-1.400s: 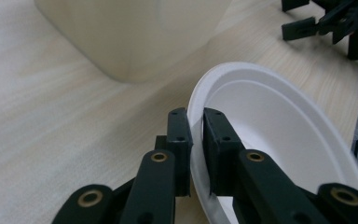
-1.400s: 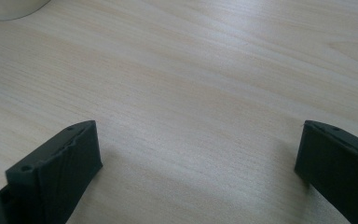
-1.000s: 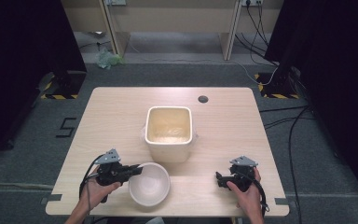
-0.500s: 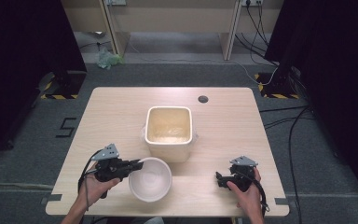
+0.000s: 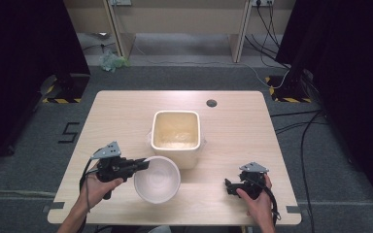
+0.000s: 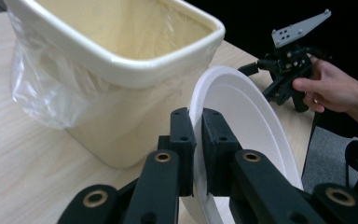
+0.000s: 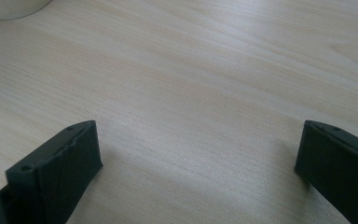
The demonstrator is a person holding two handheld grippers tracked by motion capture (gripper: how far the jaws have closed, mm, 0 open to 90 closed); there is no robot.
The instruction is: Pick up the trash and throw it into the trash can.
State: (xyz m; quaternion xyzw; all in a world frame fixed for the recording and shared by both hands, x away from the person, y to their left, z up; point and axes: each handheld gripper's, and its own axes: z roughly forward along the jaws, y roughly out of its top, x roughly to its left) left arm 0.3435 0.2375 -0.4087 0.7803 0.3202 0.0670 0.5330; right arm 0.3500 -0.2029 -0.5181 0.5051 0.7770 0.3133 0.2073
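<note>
A white foam bowl (image 5: 157, 178) is held up off the table, tilted on edge, just in front of a cream square bin (image 5: 176, 137) lined with clear plastic. My left gripper (image 5: 143, 164) is shut on the bowl's rim; in the left gripper view the bowl (image 6: 247, 121) stands pinched between the two black jaws of that left gripper (image 6: 198, 140), close to the bin (image 6: 121, 70). My right gripper (image 5: 229, 187) rests low over the table's front right, open, and in the right gripper view the gripper (image 7: 198, 156) has bare wood between its wide-apart jaws.
A small dark round hole (image 5: 211, 103) marks the light wooden table (image 5: 252, 131) behind the bin. Dark floor, cables and desk legs lie beyond the table's far edge. Across the table, the left gripper view catches the other hand (image 6: 331, 88).
The left gripper has lifted and tilted the bowl, bringing it slightly closer to the bin. The right gripper has stayed where it was.
</note>
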